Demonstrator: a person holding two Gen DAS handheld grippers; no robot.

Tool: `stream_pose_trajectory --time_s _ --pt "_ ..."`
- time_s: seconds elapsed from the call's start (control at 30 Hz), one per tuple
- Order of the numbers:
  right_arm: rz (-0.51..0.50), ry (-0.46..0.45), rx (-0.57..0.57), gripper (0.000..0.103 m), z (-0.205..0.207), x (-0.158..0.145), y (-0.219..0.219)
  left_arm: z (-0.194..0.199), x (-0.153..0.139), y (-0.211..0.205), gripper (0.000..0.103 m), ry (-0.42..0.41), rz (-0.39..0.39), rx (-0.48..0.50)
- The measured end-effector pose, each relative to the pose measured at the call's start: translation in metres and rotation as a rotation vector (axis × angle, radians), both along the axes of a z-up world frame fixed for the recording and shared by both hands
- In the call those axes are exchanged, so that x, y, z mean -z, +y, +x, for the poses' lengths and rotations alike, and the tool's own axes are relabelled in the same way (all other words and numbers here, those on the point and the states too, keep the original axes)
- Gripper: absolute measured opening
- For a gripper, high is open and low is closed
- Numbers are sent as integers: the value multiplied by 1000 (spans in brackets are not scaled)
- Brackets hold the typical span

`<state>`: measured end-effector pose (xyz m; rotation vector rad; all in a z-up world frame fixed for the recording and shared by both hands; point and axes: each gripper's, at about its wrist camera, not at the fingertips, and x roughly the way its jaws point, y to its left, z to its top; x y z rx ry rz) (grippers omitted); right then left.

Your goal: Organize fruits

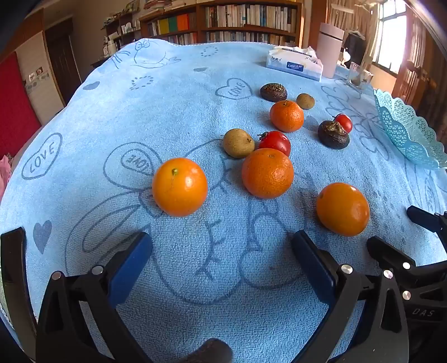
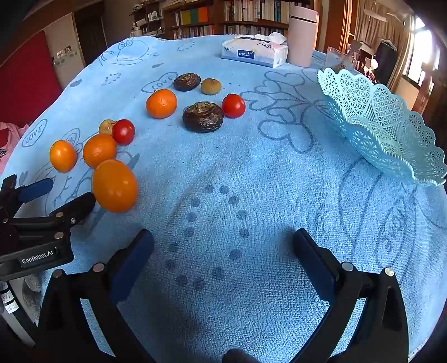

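Several fruits lie loose on the blue towel: smooth oranges, tangerines, two red tomatoes, two tan round fruits and two dark wrinkled fruits. My left gripper is open and empty, low over the towel just short of the oranges. My right gripper is open and empty over bare towel. The nearest orange lies to its left, beside the left gripper's fingers. A light-blue lattice basket stands at the right, empty.
A tissue box and a pink cylinder stand at the table's far edge, with a small clear container nearby. Bookshelves line the back wall. The towel-covered table drops off at left and front.
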<state>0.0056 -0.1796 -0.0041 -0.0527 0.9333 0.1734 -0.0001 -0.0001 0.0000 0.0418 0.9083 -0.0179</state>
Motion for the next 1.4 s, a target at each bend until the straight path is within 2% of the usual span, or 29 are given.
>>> stream_pose_trajectory --time_s 1.4 --pt "11 -3 -3 101 -1 1 -2 2 0 -2 98 2 3 -2"
